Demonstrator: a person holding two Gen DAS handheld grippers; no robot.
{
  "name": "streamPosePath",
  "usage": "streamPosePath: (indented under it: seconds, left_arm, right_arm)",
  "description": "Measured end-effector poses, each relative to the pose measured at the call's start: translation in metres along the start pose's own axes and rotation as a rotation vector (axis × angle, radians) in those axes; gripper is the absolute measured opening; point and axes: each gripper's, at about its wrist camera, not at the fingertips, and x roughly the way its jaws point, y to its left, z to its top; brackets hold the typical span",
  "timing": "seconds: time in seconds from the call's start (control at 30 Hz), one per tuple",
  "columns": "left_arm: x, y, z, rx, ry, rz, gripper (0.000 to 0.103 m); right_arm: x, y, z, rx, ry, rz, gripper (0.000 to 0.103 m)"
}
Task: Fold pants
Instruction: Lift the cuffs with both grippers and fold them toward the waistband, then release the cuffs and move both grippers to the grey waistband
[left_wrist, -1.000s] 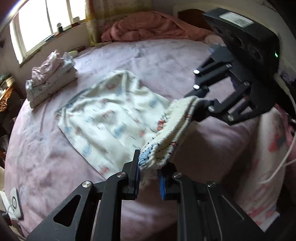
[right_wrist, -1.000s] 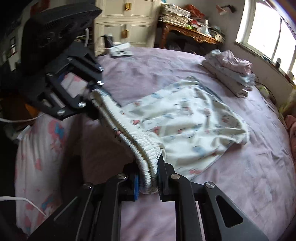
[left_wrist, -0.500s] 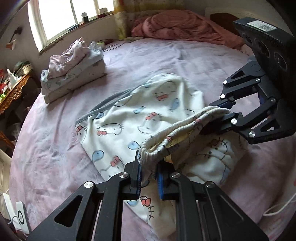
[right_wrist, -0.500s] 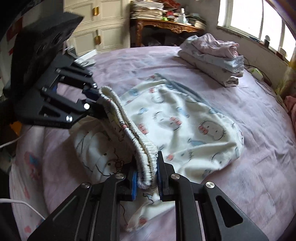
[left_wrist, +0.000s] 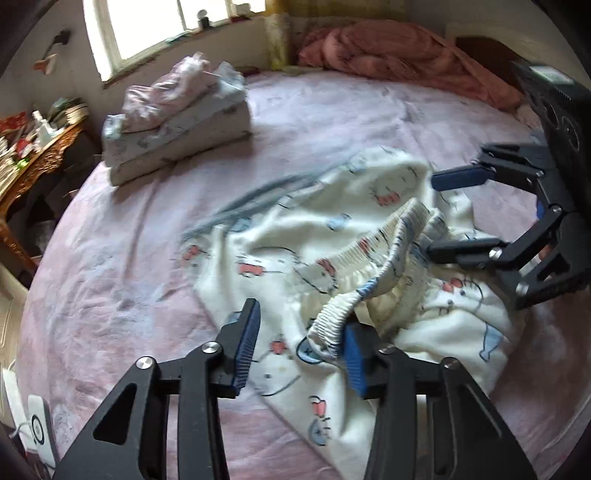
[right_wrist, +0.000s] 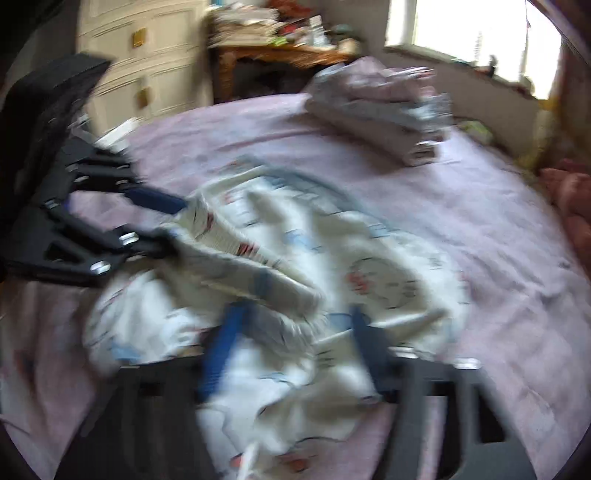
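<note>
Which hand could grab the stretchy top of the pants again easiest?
Probably left. Both jaws just opened; the waistband lies inside the left gripper, against one pad. The right gripper sits just off its other end.

Left gripper (left_wrist: 299, 343), right gripper (right_wrist: 291, 350): jaws apart

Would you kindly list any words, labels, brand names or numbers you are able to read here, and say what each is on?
No text can be read in either view.
Label on the right gripper body: too small and blurred to read.
Pants: cartoon cat print only, no lettering visible.
Papers on the wooden desk: too blurred to read.
</note>
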Motion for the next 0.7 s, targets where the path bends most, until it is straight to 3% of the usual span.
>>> streamPosePath:
  seconds: [0.07, 0.13, 0.2, 0.27, 0.37, 0.53, 0.7]
  left_arm:
    - [-0.011, 0.004, 0.001, -0.014, -0.037, 0.004, 0.045]
    - [-0.019, 0.004, 0.003, -0.004, -0.071, 0.012, 0.057]
    - [-0.023, 0.0, 0.007, 0.015, -0.097, 0.021, 0.06]
    - [-0.019, -0.004, 0.014, 0.02, -0.08, 0.013, 0.06]
    - [-0.009, -0.004, 0.024, -0.001, -0.046, 0.029, 0.06]
    - [0.001, 0.006, 0.029, -0.064, 0.033, 0.009, 0.06]
    - [0.007, 0.01, 0.023, -0.077, 0.084, -0.048, 0.06]
  right_arm:
    - [-0.007, -0.011, 0.0, 0.057, -0.014, 0.0, 0.073]
    - [-0.019, -0.02, -0.002, 0.128, -0.053, -0.022, 0.073]
    - [-0.031, -0.022, -0.003, 0.158, -0.09, -0.021, 0.061]
    - [-0.042, -0.02, -0.001, 0.171, -0.113, 0.002, 0.033]
    - [-0.05, -0.011, 0.003, 0.205, -0.129, 0.037, 0.025]
    - [-0.026, 0.008, 0.004, 0.266, -0.018, 0.114, 0.024]
    - [0.012, 0.005, -0.004, 0.336, 0.073, 0.038, 0.016]
